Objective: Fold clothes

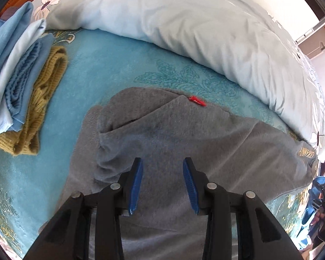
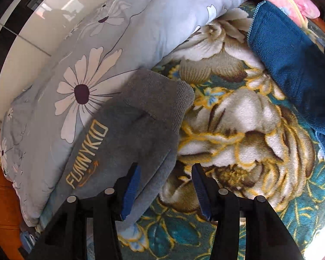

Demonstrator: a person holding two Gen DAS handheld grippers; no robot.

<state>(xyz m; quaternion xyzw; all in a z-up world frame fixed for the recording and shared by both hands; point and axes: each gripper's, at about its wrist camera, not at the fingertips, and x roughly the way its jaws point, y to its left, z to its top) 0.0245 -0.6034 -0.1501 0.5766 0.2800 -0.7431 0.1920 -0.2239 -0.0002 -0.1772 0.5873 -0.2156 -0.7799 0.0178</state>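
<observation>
A grey fleece garment (image 1: 162, 130) lies folded on the teal blanket (image 1: 97, 69), with a small red tag (image 1: 197, 101) at its far edge. My left gripper (image 1: 163, 162) hangs just above its middle, jaws open, and nothing sits between the blue pads. The right wrist view shows the same garment's end (image 2: 127, 138), with yellow FUNNYKID lettering (image 2: 87, 156) and a ribbed cuff (image 2: 179, 101) leaning against the duvet. My right gripper (image 2: 166, 166) is open over the garment's right edge, its left pad (image 2: 131, 190) above the cloth and the other above the blanket.
Folded blue clothes (image 1: 21, 80) on a mustard knit (image 1: 43, 99) are stacked at the left. A pale flowered duvet (image 1: 184, 26) is bunched along the far side. A dark blue fleece jacket (image 2: 292, 69) lies to the right on the flower-patterned blanket (image 2: 238, 130).
</observation>
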